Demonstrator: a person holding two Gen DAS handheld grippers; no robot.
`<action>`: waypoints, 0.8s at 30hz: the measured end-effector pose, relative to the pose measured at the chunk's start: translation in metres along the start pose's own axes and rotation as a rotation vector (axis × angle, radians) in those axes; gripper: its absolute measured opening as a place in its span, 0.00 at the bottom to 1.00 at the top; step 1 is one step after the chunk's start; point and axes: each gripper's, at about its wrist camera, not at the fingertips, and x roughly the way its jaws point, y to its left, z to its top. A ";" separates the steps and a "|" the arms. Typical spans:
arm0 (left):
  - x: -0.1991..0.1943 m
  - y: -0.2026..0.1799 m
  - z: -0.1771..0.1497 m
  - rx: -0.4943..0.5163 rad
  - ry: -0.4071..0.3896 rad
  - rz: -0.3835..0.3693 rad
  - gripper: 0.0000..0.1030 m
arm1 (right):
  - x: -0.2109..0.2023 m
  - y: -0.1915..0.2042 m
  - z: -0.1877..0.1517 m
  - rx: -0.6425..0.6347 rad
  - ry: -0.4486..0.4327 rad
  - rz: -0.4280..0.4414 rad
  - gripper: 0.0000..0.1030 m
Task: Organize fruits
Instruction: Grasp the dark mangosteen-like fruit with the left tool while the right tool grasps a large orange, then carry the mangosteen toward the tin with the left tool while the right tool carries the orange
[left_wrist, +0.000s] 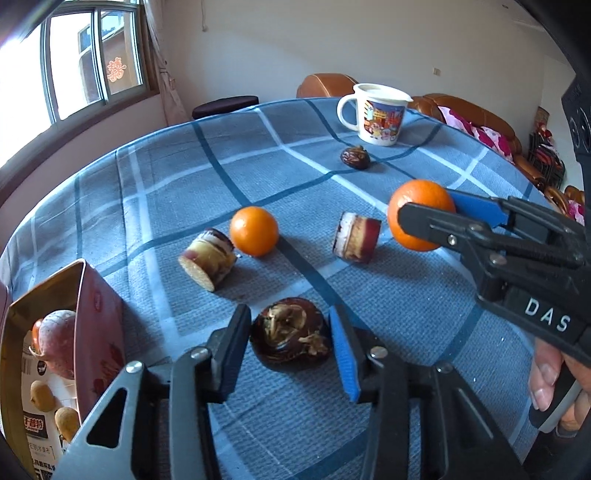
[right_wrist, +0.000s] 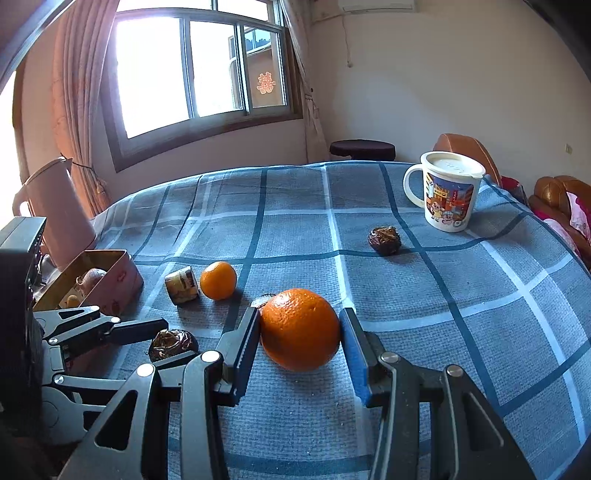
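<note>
- Right gripper (right_wrist: 300, 332) pinching a large orange (right_wrist: 300, 329): black pad on its left flank, blue pad on its right, both pressed to the peel.
- From the left wrist view, same orange (left_wrist: 421, 214) clamped at the fingertips, looking raised off the blue checked tablecloth (left_wrist: 166, 177), though hard to judge through the fisheye.
- Left gripper (left_wrist: 291, 338) set around a dark wrinkled fruit (left_wrist: 291, 338), lying on the cloth; black pad touching its left side, blue pad right against its right side.
- Same dark fruit (right_wrist: 171, 343) seen between those fingers from the right wrist view.
- Smaller orange (left_wrist: 254, 231) lying on the cloth, just beside a cut sugarcane piece (left_wrist: 208, 258) on its side.
- Second sugarcane piece (left_wrist: 356, 236) between the two oranges, apart from both.
- Another dark wrinkled fruit (left_wrist: 355, 157) farther off, near a lidded cartoon mug (left_wrist: 376, 112).
- Open pink tin box (left_wrist: 94, 310) at the left edge of the table, with a reddish fruit (left_wrist: 59, 341) and some small pale ones inside.
- Pink kettle (right_wrist: 55, 210) behind the box.
</note>
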 end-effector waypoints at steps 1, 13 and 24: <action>-0.001 0.002 0.000 -0.010 -0.003 -0.006 0.44 | 0.000 0.000 0.000 -0.002 0.002 -0.001 0.45; -0.026 0.018 -0.003 -0.088 -0.142 0.009 0.44 | -0.003 0.005 0.000 -0.031 -0.017 0.007 0.45; -0.039 0.023 -0.006 -0.114 -0.211 0.030 0.44 | -0.008 0.006 -0.001 -0.039 -0.042 0.018 0.45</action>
